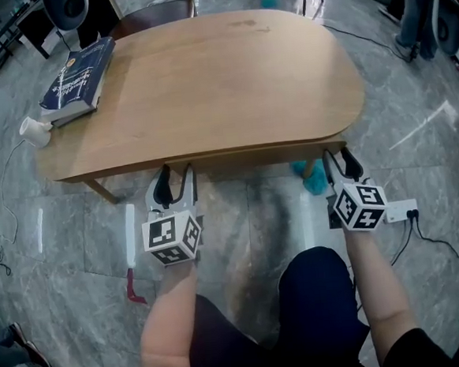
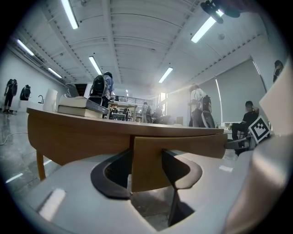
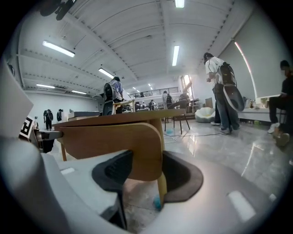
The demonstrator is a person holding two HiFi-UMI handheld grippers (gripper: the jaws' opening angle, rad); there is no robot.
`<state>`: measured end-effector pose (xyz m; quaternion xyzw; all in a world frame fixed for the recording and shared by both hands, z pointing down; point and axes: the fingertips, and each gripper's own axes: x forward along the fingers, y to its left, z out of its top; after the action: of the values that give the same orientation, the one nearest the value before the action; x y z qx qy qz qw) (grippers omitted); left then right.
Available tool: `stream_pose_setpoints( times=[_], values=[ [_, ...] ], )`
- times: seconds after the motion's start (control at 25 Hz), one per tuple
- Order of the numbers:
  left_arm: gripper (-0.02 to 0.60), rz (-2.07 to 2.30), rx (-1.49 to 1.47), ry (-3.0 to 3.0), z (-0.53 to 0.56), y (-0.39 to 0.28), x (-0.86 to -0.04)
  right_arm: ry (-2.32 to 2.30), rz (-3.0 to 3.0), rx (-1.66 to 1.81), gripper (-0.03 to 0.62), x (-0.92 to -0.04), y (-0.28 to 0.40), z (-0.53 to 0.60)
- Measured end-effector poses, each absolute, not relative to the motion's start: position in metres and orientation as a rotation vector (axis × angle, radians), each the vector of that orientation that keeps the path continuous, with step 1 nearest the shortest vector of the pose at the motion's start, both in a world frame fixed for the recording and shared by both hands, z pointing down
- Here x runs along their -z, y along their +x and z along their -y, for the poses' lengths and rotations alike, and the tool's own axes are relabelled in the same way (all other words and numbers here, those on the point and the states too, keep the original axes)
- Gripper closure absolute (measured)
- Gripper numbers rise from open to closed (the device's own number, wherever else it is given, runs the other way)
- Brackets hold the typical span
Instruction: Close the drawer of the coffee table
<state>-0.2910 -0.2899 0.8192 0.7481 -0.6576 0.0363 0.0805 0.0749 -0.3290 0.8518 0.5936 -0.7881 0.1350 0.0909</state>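
Marble floor, drawer front mostly hidden under coffee table

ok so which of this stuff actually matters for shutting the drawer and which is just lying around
Part of the job:
coffee table
drawer front
left gripper and right gripper, both open, one at each end of the drawer front

Just lying about:
book
white object at the table's corner
teal item and power strip on the floor
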Motion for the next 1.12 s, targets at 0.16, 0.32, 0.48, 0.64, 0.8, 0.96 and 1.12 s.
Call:
stream_pose_setpoints(
  times=[0.16, 0.32, 0.48, 0.64, 0.8, 0.96, 1.12],
  values=[
    [0.365, 1.992, -0.070, 2.198, 0.296, -0.291, -0.820, 1.799, 2.307, -0.401, 0.393, -0.852, 0.075, 0.337],
    [0.365, 2.003, -0.038, 2.166, 0.303, -0.292, -0.821, 1.814, 2.288, -0.387, 0.393, -0.851, 0.074, 0.344],
    [0.364, 2.003, -0.034, 2.155, 0.307, -0.291, -0.822, 1.837, 2.272, -0.387, 0.393, -0.851, 0.075, 0.347],
    [0.360, 2.007, -0.029, 2.158, 0.312, -0.291, -0.822, 1.861, 2.264, -0.375, 0.396, -0.851, 0.075, 0.352],
    [0.357, 2.015, -0.021, 2.140, 0.319, -0.293, -0.823, 1.896, 2.251, -0.378, 0.399, -0.851, 0.074, 0.359],
    [0.357, 2.041, -0.018, 2.111, 0.322, -0.296, -0.825, 1.914, 2.234, -0.379, 0.404, -0.850, 0.072, 0.363],
    [0.356, 2.057, -0.010, 2.111, 0.322, -0.295, -0.825, 1.925, 2.232, -0.370, 0.404, -0.851, 0.073, 0.362]
  ],
)
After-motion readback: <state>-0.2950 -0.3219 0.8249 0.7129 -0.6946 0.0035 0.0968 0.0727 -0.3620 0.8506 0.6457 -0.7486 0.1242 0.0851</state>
